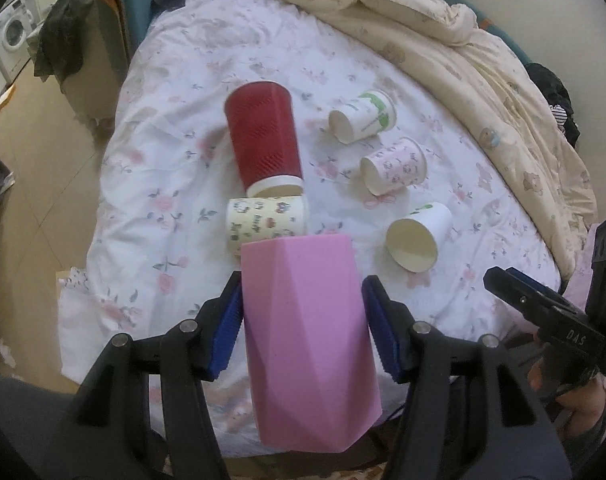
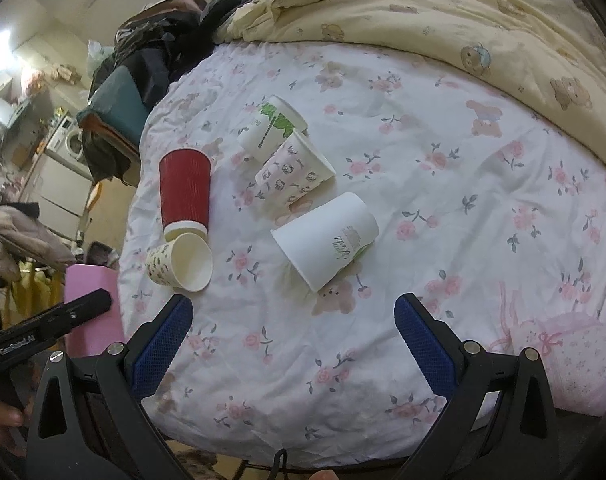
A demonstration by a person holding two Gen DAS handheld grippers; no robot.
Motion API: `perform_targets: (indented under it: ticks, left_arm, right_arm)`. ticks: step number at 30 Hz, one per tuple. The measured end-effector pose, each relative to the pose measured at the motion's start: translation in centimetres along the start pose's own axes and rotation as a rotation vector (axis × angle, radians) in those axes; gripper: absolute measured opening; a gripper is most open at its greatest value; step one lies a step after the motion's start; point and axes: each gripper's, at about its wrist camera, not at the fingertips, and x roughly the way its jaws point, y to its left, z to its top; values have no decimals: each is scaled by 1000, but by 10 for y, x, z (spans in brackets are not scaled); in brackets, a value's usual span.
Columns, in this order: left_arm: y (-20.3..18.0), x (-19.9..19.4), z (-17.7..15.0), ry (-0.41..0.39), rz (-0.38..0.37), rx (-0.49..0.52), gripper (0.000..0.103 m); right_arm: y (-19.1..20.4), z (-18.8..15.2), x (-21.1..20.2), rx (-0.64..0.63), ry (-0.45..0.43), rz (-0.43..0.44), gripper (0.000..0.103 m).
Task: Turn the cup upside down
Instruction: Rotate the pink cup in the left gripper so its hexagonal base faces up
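Mid-flip: left tongs (image 1: pixel 303 316) clamp pink cup (image 1: pixel 307 340) above bed (image 1: pixel 163 184); right tongs (image 2: pixel 293 344) wide open, empty. Next: set cup down mouth-down, w/ bare sheet needed.

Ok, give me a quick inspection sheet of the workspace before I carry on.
Surface: floral bedsheet, wrinkled.
Job's things: pink cup between the left tool's pads, which look slightly apart from it.
Clutter: red cup and four paper cups lying on their sides; cream quilt bunched behind.
Grippers: right tool open, holding nothing.
Cables: nothing seen.
Surroundings: washing machine, clothes pile.
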Motion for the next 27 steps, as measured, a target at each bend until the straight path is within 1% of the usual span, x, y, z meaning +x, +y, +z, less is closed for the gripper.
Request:
perform_targets:
  ticks: [2,5,9,13,15,17,19,23,27]
  left_arm:
    - [7,2,-2,-2,-7,-1,54]
    - [14,7,-3,-18,-39,-16,54]
    - [18,11,-1,-24,-92,-67,54]
    - [10,6,3,-62,-98,-43,54]
    - [6,9,3,-56,-108,-39,54]
    - [2,11,3,-52,-109,-27,54]
    - [-2,11,3,-52,-111,-17,54]
    - [-7,11,2,-51,-138,-4,54]
    - [-10,6,1,-61,-169,7,54]
  right_arm:
    - [7,0,4,-20,5,-10,103]
    - [13,-1,9,-34,12,-8,103]
    - [23,-2,17,-57,31,-1,103]
    - [38,-5,21,-99,71,115,103]
    - [48,-10,25,-133,111,189,103]
    - [57,-15,28,-160,134,229,103]
    - [66,-20,28,-193,143,253,103]
    - [77,-24,29,-222,163,315,103]
    - [79,-25,34,-228,185,303,103]
